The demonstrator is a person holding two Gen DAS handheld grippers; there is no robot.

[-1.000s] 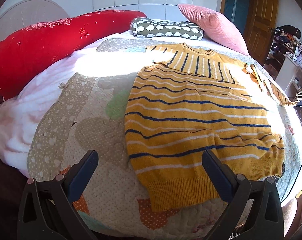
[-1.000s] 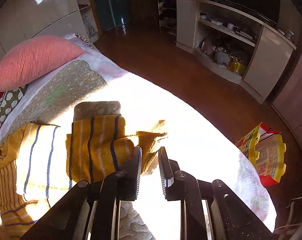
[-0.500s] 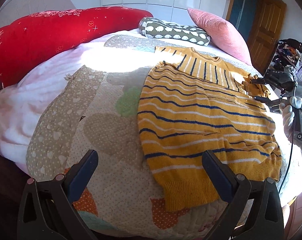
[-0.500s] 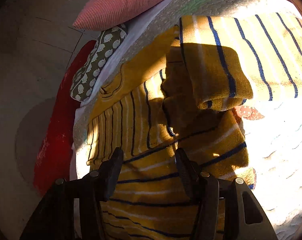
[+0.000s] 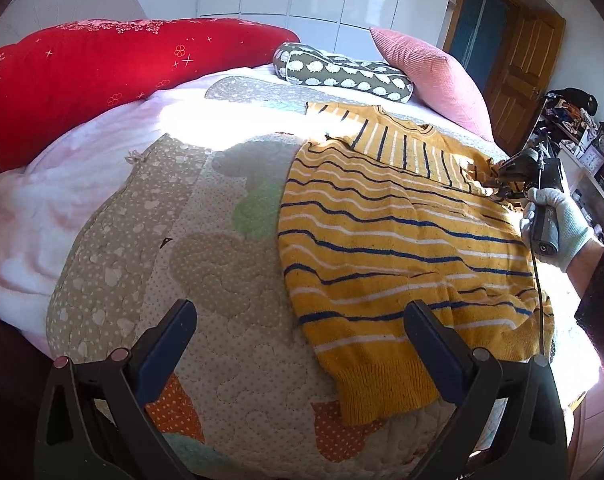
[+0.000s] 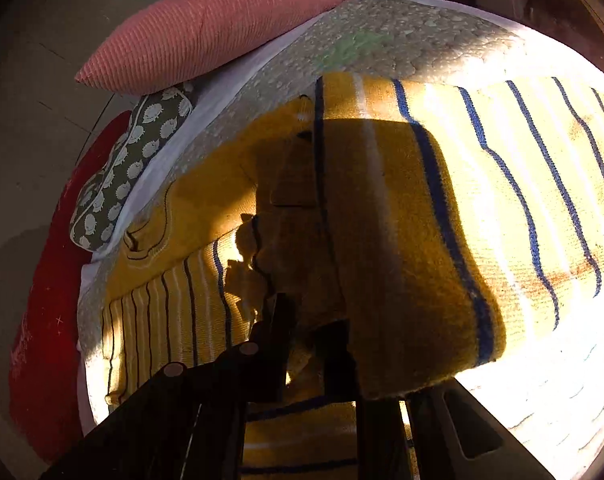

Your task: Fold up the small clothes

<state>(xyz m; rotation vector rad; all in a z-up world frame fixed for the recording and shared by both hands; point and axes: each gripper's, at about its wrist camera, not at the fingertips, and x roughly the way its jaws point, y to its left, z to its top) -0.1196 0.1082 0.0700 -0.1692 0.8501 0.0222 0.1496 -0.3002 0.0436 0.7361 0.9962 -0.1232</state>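
Observation:
A yellow sweater (image 5: 390,236) with blue and white stripes lies flat on the quilt. Its left sleeve is folded across the chest. My left gripper (image 5: 302,344) is open and empty, held above the quilt near the sweater's hem. My right gripper (image 5: 506,184) is at the sweater's right shoulder, held by a gloved hand. In the right wrist view its jaws (image 6: 306,340) stand close together on bunched yellow sleeve fabric (image 6: 414,248), which drapes over the right finger. The fingertips are in deep shadow.
A patchwork quilt (image 5: 205,248) covers the bed. A red bolster (image 5: 101,68), a grey patterned pillow (image 5: 342,72) and a pink pillow (image 5: 434,72) lie along the head. A wooden door (image 5: 518,68) and cluttered shelves (image 5: 582,144) stand to the right.
My right gripper swung from the bed's edge onto the sweater's right sleeve and closed on it. My left gripper drifted left, so the sweater sits further right in its view.

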